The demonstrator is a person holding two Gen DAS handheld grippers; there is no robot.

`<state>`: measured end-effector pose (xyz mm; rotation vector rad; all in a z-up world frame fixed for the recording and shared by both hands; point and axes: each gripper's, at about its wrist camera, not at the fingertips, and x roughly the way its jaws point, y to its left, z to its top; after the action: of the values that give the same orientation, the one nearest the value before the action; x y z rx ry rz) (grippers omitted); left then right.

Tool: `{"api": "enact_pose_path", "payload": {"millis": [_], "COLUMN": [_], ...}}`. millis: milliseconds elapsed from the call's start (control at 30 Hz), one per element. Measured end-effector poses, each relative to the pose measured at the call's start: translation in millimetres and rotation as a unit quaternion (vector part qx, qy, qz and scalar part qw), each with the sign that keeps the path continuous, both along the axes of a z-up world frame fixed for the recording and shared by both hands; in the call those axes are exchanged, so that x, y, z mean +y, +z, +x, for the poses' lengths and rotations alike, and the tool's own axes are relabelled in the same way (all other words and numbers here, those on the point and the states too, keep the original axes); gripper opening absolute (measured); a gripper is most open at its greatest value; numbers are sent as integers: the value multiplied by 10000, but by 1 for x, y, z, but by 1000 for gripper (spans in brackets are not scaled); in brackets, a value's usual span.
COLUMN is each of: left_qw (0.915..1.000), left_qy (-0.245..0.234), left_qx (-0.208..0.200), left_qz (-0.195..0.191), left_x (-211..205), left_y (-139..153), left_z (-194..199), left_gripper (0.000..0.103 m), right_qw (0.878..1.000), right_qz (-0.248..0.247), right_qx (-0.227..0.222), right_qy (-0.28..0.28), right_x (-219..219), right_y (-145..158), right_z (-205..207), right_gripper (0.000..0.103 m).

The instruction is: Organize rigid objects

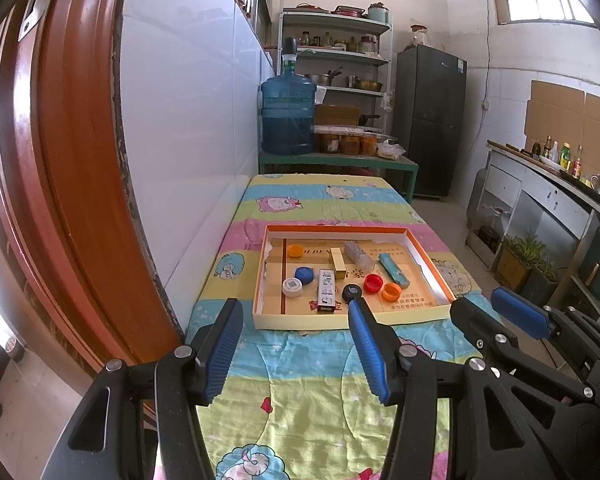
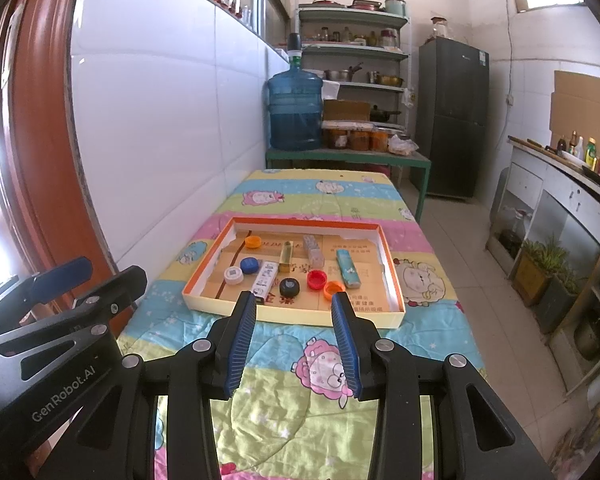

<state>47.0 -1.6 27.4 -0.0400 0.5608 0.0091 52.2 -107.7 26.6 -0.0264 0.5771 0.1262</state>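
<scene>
1. Table: covered by a cartoon-print cloth [image 1: 300, 380] in striped pastel colours, set against a white tiled wall.
2. Tray [image 1: 428, 314]: a shallow cardboard box lid with an orange rim, laid flat on the cloth just beyond both grippers.
3. Tray contents, left part: an orange cap [image 1: 295, 250] near the far corner; a blue cap [image 1: 304, 274] and a white cap [image 1: 293, 286] are placed side by side nearer the front.
4. Tray contents, middle: a white printed box [image 1: 326, 290] lying lengthwise, a gold box [image 1: 339, 264] beside it, a clear plastic bottle [image 1: 358, 254] lying behind, and a black cap [image 1: 352, 292] at the front.
5. Tray contents, right part: a red cap [image 1: 373, 283] touching or just beside a second orange cap [image 1: 392, 292]; a light-blue packet [image 1: 394, 269] is laid diagonally behind them.
6. Left gripper [image 1: 296, 320]: held above the cloth short of the tray; the jaws are spread wide and nothing is gripped.
7. Right gripper [image 2: 294, 312]: held above the cloth at the tray's near edge; the jaws are parted more narrowly, with nothing between the pads.
8. Background: a blue water jug [image 1: 288, 116] on a green bench, shelving and a dark refrigerator [image 1: 430, 120] are recorded behind.
</scene>
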Motion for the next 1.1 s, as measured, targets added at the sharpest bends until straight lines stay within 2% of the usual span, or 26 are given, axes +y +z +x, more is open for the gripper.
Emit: {"api": "enact_pose_path", "payload": {"millis": [1100], "left_qw": [10000], "left_qy": [-11], "left_qx": [36], "left_qz": [-8], "left_x": [0], "left_y": [-5], "left_z": [0], "left_gripper": [55], "right_qw": [10000], "right_qz": [-1], "right_qx": [11], "right_qy": [2], "right_x": [0], "right_y": [-1], "right_z": [0], "right_gripper": [40]}}
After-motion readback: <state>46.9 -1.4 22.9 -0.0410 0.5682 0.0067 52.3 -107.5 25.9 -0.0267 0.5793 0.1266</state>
